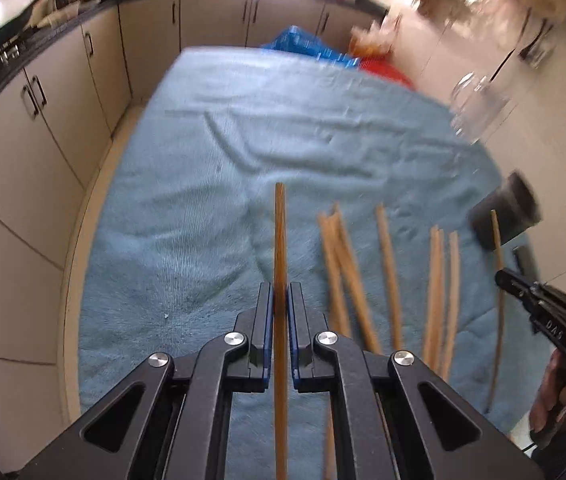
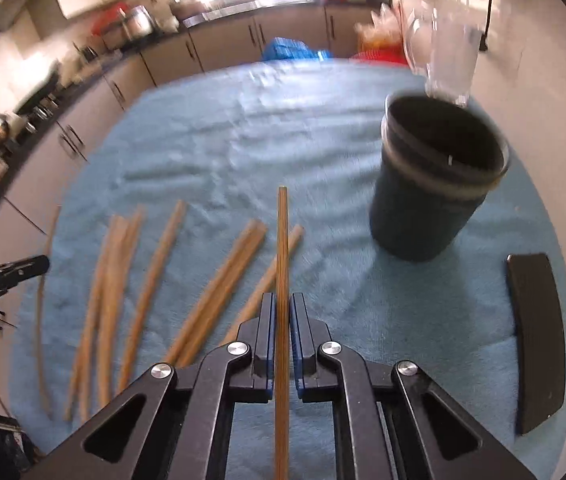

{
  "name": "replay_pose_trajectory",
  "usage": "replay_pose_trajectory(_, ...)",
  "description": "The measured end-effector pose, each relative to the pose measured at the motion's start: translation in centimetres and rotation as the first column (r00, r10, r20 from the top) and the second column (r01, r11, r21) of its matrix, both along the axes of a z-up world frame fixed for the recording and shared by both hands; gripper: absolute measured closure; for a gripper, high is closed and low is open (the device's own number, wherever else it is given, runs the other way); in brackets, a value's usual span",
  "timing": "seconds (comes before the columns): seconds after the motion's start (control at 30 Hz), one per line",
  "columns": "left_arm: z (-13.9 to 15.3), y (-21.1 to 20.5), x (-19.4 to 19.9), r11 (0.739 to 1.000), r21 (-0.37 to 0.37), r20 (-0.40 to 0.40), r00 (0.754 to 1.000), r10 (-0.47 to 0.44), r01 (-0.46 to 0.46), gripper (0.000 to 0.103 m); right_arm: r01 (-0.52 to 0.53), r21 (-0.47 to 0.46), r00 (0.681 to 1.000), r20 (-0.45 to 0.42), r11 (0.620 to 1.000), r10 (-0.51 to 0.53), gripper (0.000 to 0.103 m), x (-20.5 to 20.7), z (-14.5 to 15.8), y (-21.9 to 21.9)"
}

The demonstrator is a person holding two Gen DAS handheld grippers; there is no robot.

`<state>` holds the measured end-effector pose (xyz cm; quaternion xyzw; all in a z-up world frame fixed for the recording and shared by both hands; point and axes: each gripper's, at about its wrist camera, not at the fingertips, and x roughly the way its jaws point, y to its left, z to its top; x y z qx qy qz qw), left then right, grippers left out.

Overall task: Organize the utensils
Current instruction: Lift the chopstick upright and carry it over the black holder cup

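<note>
1. Left wrist view: a blue towel [image 1: 211,184] covers the worktop, with beige kitchen cabinets [image 1: 43,120] running along its left and far sides.
2. Right wrist view: a dark blue cup [image 2: 435,188] stands open-mouthed on the towel's right part, and a clear glass jar [image 2: 441,46], blurred, is just behind it.
3. A flat black case [image 2: 537,340] lies on the towel near the right edge, apart from the cup.
4. Loose wooden chopsticks [image 2: 143,288] lie scattered on the towel left of the cup, roughly parallel and pointing away from the camera; some touch or overlap.
5. The left hand-held gripper [image 1: 281,300] is closed narrowly on one wooden chopstick [image 1: 280,232], which juts forward between its blue pads, above the towel and left of the loose sticks.
6. The right hand-held gripper [image 2: 283,308] is likewise clamped on a single chopstick [image 2: 282,240], its tip aimed toward the towel's middle, with the cup ahead and to the right.
7. In the left wrist view, the right gripper shows at the right edge with its chopstick crossing in front of the cup.
</note>
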<state>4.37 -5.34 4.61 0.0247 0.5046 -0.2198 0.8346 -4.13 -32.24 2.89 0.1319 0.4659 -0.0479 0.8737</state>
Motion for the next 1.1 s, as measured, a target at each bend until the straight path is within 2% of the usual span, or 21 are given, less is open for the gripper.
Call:
replay_pose_trajectory(0.17, 4.4, -0.3, -3.1, 0.998, -0.062, 0.102, 0.995, -0.021, 0.027, 0.097, -0.009, 0.001, 0.988, 0.151, 1.0, 0.008, 0.095, -2.3, 3.5, 0.7)
replay_pose_trajectory(0.4, 8.3, -1.8, -5.8, 0.993, -0.088, 0.187, 0.981, -0.059, 0.076, 0.097, 0.006, 0.015, 0.961, 0.278, 1.0, -0.01, 0.095, -4.6, 6.0, 0.8)
replay_pose_trajectory(0.63, 10.6, -3.7, -7.0, 0.989, -0.1, 0.236, 0.968, -0.084, 0.111, 0.097, 0.017, 0.033, 0.94, 0.341, 0.999, -0.027, 0.095, -5.9, 7.6, 0.2)
replay_pose_trajectory(1.1, 13.9, -9.1, -7.7, 0.975, -0.118, 0.271, 0.951, -0.149, 0.186, 0.097, 0.064, 0.075, 0.9, 0.428, 0.995, -0.09, 0.095, -8.1, 11.0, -3.6)
